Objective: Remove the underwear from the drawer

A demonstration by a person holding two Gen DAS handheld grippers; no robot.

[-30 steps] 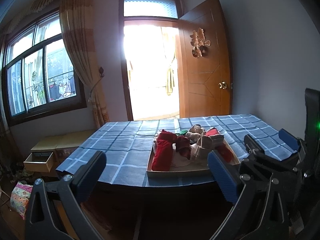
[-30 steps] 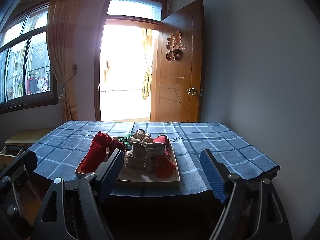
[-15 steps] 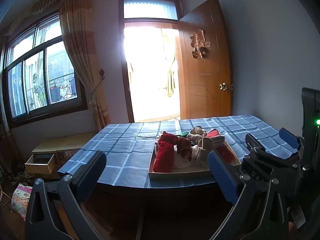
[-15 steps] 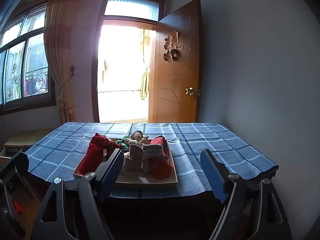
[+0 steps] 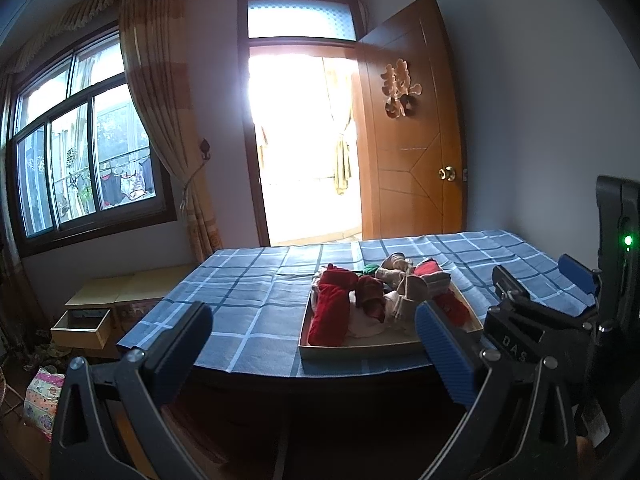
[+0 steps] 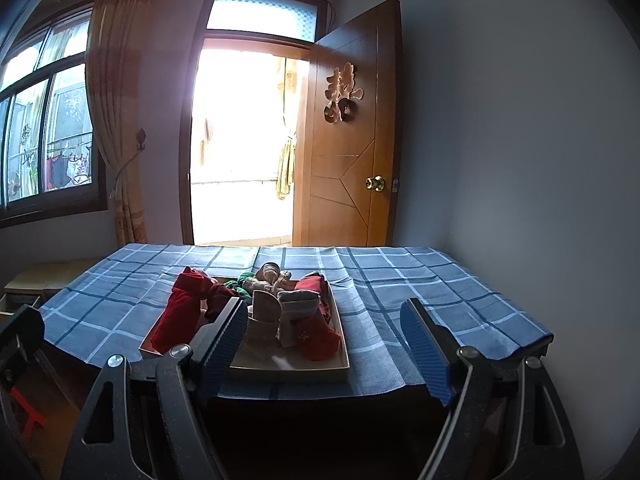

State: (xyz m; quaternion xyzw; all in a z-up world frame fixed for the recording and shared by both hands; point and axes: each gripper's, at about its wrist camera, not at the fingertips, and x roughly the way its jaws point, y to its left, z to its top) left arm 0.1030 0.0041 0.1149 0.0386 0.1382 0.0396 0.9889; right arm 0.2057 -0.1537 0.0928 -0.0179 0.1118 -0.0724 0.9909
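A shallow wooden drawer point(image 5: 360, 350) point(image 6: 288, 370) lies on a table under a blue checked cloth point(image 5: 256, 292) point(image 6: 400, 280). It holds rolled underwear: red pieces point(image 5: 332, 312) point(image 6: 180, 312), beige pieces point(image 5: 408, 292) point(image 6: 264, 312) and a green one point(image 6: 242, 282). My left gripper point(image 5: 312, 344) is open and empty, short of the table's near edge, left of the drawer. My right gripper point(image 6: 324, 344) is open and empty, in front of the drawer's near rim. It also shows at the right of the left wrist view point(image 5: 536, 284).
An open wooden door point(image 5: 408, 128) point(image 6: 348, 140) and a bright doorway stand behind the table. A window with curtains is on the left. A low cabinet with an open drawer point(image 5: 80, 322) and a colourful bag point(image 5: 42, 400) sit on the floor at left. A wall runs along the right.
Both grippers have risen and tilted slightly; the table and drawer sit a little lower in both views. Both stay open and empty.
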